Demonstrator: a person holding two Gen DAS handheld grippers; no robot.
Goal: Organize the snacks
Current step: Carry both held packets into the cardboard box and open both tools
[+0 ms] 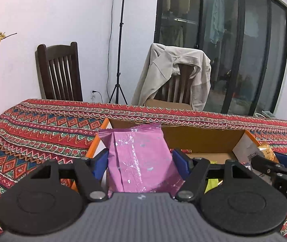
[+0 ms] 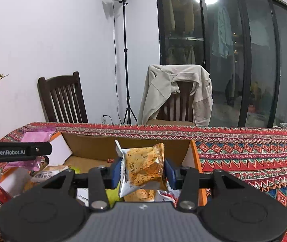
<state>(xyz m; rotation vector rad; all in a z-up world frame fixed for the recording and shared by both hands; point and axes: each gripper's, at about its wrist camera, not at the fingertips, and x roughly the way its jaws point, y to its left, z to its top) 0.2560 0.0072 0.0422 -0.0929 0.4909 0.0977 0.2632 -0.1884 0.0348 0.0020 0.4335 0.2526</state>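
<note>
I hold two packets at once, both above the open cardboard box [image 2: 95, 147] that stands on the patterned tablecloth [image 2: 254, 157]. My left gripper [image 1: 139, 161] is clenched on a pink packet [image 1: 137, 157], and its blue pads [image 1: 100, 162] press the two sides of the packet. My right gripper [image 2: 143, 171] is clenched on a biscuit packet [image 2: 143, 167], which stands tilted between the pads.

I think the first danger is the pink packet. It is smooth and full of air, so it can slip out if I tilt my hand, and it hangs close to the left wall of the box; it could fall outside, on the cloth.

The biscuit packet is held only at its middle. If I squeeze more, I judge that the biscuit inside can break.

My two tongs are also near each other; the right one shows at the edge of the left view. If I lower both together, they can hit each other or push the other snacks [image 2: 48, 173] already lying in the box.
</note>
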